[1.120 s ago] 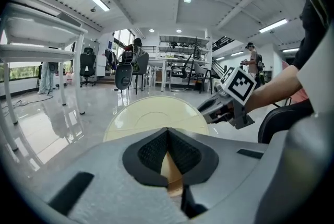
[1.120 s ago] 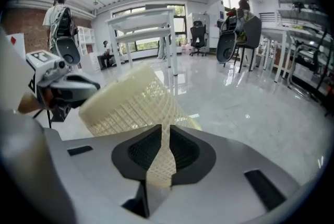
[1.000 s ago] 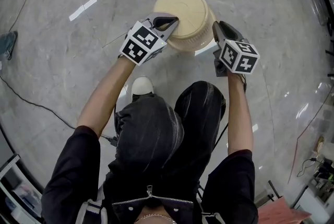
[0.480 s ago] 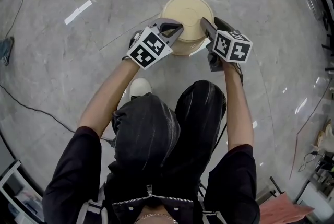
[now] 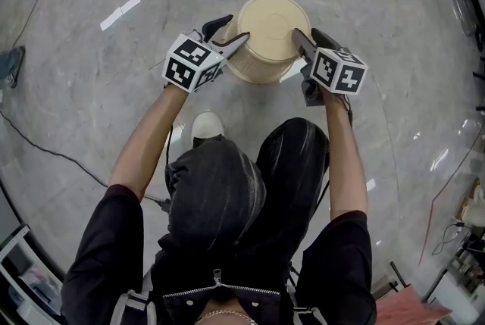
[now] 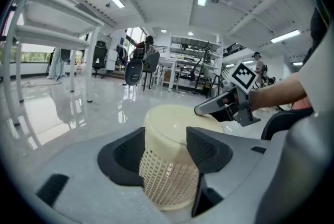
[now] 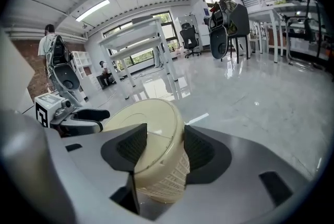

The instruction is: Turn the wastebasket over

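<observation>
Now both claws opening around the upturned wastebasket

Underneath, the pale glossy floor [image 5: 91, 89] is spreading wide. On it the cream wastebasket [image 5: 269, 32] is standing upside down, closed base up and mesh wall below, sitting between the two claws. The left claw [image 6: 166, 134] is pointing in at one side, its jaws just having been opening, the basket framed between them with no pad pressing. Opposite, the right claw [image 7: 166, 129] is straddling the base's edge, jaws likewise just opened wide, gripping nothing
</observation>
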`<state>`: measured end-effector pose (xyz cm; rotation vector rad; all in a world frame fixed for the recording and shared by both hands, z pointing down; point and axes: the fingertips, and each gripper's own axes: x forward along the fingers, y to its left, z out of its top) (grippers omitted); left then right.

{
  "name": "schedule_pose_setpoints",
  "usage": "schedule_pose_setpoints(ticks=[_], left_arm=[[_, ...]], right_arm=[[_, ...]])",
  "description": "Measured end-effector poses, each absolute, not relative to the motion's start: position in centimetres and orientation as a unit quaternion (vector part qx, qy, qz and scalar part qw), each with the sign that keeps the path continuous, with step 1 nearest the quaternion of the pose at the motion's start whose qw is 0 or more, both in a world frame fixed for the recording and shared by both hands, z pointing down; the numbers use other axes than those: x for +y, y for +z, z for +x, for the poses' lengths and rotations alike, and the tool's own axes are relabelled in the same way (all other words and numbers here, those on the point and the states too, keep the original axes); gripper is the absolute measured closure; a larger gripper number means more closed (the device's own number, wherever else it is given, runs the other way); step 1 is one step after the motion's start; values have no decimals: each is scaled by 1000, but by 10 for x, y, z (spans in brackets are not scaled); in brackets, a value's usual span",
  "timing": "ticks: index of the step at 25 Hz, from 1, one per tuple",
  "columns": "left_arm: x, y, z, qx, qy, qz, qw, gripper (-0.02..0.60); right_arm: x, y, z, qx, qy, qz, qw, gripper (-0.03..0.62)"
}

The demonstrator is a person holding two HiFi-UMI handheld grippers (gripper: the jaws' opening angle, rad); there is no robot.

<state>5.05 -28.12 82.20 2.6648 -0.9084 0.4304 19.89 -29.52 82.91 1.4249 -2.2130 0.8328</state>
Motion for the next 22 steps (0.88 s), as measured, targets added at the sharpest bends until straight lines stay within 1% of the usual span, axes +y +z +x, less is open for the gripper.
schedule_pose_setpoints(ticks=[3,4,11,22], left_arm=[[-282,826,51,-307,125,924,192,258],[-281,828,53,-301,119,925,199,239],[-278,836,65,-293,80,920,248,238],[-280,836,68,-269,94,926,246,238]], right_arm=[[-294,829,200,-789,295,506,188,381],[-294,829,200,-789,292,507,189,381],[-296,830,197,-786,286,514,189,381],[-283,829,200,-773,296,526,197,382]])
